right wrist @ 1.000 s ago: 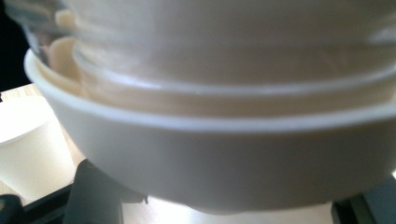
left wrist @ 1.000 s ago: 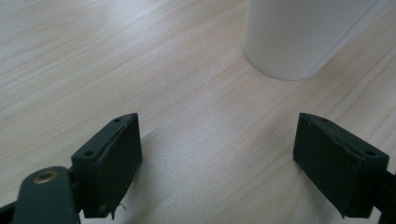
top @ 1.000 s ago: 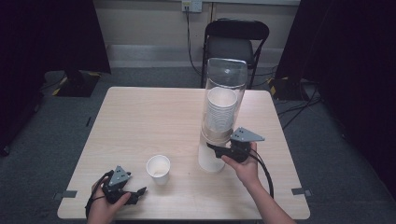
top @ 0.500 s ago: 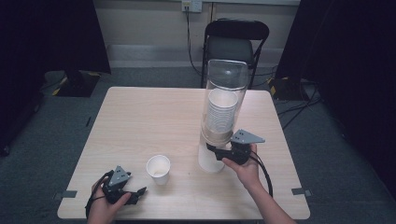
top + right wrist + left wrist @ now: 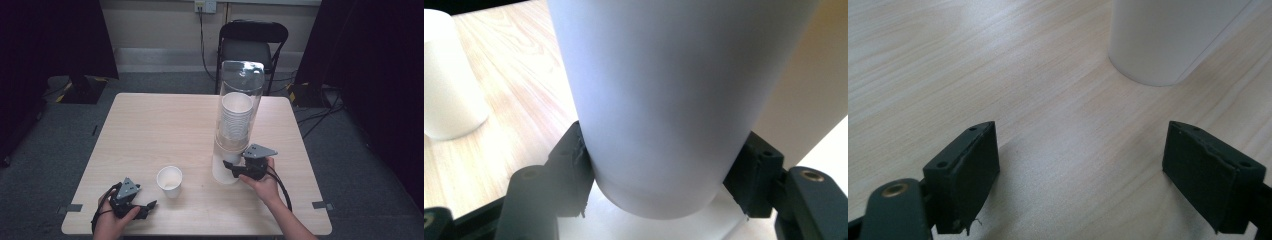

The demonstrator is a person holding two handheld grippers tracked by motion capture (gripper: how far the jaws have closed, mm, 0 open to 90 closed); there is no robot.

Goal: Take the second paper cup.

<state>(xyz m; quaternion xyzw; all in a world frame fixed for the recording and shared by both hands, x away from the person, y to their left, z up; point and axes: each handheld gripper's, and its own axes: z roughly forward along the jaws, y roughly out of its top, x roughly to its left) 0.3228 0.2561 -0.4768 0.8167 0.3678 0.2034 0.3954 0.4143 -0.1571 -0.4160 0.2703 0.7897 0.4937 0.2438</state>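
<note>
Gripping bottom cup [image 5: 659, 115] under dispenser [image 5: 239, 100], right tool [image 5: 231, 168], left tool [image 5: 145, 207] spread wide beside loose cup [image 5: 169, 181]

— The table [image 5: 165, 125]: what's the top?
— Pale wood grain, smooth and matt.
— And the loose cup [image 5: 169, 181]?
— White paper, matt, like the stack of cups [image 5: 235, 120] in the dispenser tube [image 5: 241, 80], which is clear glossy plastic.
— The jaws of the left gripper [image 5: 1083, 170]?
— Black matt plastic, with slightly rough edges.
— The chair [image 5: 252, 45]?
— Black, with a metal frame.

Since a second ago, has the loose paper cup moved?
No. The paper cup stands at the same spot on the table, left of the dispenser.
</note>
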